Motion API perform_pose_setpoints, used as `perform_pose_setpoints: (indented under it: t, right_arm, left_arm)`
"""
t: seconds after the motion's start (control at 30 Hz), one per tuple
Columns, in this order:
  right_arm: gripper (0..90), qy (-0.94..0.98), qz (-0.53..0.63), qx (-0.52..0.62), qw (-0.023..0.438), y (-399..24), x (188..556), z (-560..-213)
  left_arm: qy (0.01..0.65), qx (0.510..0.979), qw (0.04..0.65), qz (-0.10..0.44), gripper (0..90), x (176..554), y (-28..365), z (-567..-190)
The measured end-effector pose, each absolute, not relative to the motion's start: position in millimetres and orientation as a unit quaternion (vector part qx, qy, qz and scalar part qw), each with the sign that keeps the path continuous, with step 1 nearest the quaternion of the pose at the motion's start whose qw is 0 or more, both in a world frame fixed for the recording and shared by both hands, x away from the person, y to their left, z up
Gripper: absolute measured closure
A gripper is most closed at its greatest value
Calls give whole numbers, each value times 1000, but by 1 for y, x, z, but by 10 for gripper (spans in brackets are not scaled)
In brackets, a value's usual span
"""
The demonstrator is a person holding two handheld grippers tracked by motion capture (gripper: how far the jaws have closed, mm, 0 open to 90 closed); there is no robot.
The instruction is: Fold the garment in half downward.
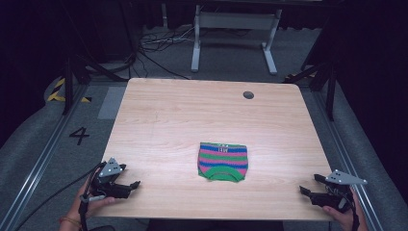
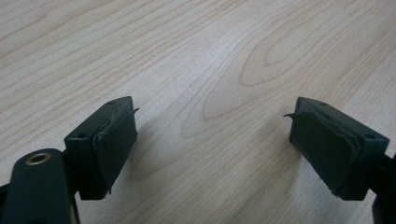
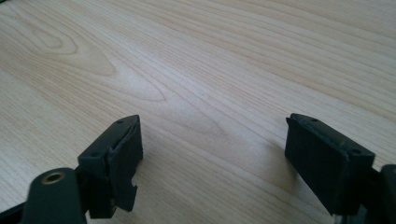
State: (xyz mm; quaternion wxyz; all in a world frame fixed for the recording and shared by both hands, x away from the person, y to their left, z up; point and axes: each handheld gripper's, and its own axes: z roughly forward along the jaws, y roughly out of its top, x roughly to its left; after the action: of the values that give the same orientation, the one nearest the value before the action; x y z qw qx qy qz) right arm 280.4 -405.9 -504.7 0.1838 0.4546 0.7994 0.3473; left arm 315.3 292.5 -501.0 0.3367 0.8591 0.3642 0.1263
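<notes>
Grippers sit at our two near corners of the table (image 1: 159,115). We hold the left gripper (image 1: 129,185) at about 8 o'clock from table centre, the right gripper (image 1: 310,185) at about 4 o'clock, both low over the wood. In the left gripper view our left gripper (image 2: 212,135) has its jaws spread wide with bare wood grain between them, nothing gripped. The right gripper view gives the same for our right gripper (image 3: 212,149): jaws wide apart, empty. Striped cloth (image 1: 223,161) lies flat near 6 o'clock of centre, between the grippers and well apart from both, with blue, pink and green bands and a green curved hem toward us. Small round hole (image 1: 248,95) sits in the tabletop around 1 o'clock. Floor mark "4" (image 1: 79,135) is off the table's left edge.
</notes>
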Motion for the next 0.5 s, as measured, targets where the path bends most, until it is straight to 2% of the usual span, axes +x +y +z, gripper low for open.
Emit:
perform_pose_setpoints:
  t: [0.5]
  right_arm:
    - [177, 798, 344, 460, 184, -406, 280, -505]
  left_arm:
    - [381, 853, 333, 128, 139, 316, 289, -501]
